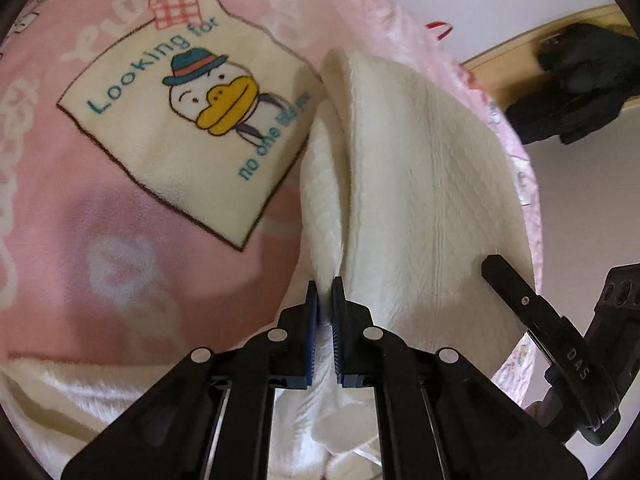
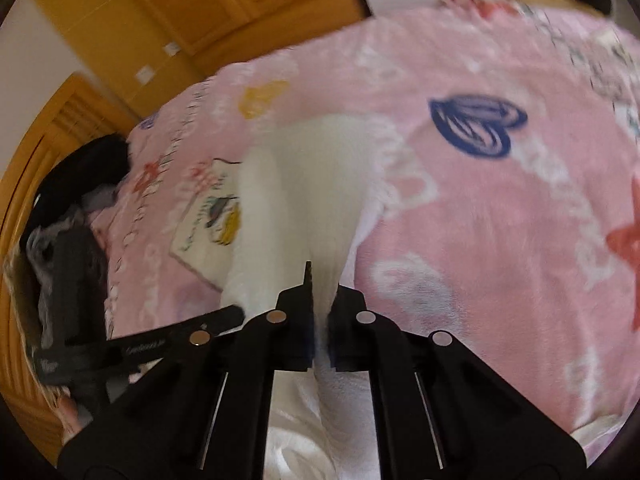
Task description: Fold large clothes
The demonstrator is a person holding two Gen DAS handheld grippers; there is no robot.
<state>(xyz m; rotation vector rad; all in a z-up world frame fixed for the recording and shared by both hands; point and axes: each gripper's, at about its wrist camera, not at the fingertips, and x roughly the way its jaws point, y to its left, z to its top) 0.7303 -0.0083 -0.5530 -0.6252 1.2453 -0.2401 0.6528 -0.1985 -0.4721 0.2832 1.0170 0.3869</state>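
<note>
A cream knitted garment lies on a pink blanket, its fabric running away from me in a raised fold. My left gripper is shut on the near edge of that garment, cloth pinched between the blue pads. In the right wrist view the same cream garment stretches forward over the pink blanket, and my right gripper is shut on its near edge too. The other gripper's black body shows at the right of the left wrist view, close beside the garment.
The blanket carries a cream patch with a duck in a hat. Dark clothes lie heaped beyond the bed's edge by a wooden board. A wooden door and a slatted wooden panel stand behind the bed.
</note>
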